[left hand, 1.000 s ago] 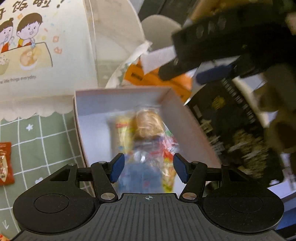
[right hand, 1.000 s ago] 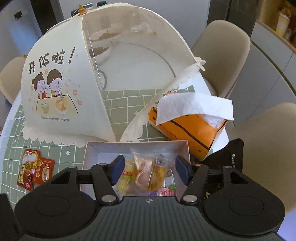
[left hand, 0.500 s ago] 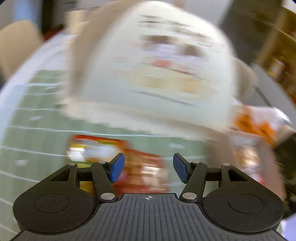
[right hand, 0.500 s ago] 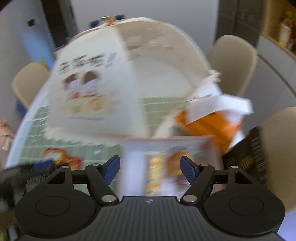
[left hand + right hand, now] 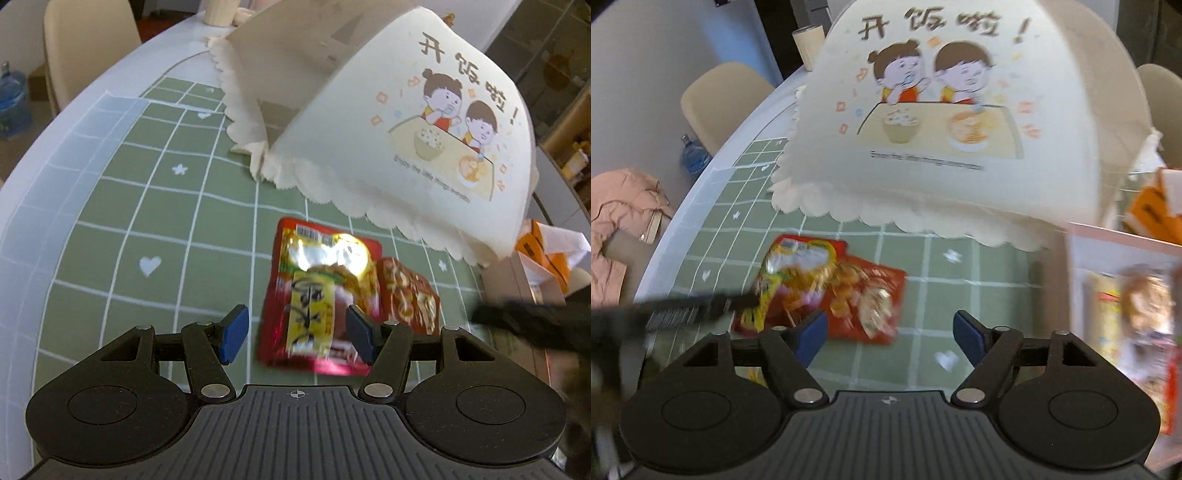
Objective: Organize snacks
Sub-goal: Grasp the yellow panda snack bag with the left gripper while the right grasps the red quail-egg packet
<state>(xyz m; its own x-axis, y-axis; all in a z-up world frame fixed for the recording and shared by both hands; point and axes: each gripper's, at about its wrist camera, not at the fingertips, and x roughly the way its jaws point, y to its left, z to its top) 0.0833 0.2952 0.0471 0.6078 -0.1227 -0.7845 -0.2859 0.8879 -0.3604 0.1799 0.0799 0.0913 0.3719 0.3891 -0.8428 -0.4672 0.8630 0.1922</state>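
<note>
Snacks: large red-and-yellow packet flat on the green checked surface, smaller red packet touching its right edge; more packets in the box at far right.
Left gripper: fingers spread, poised over the large packet, pinching nothing.
Right gripper: fingers just been opening, nothing between.
Food cover: behind the packets.
</note>
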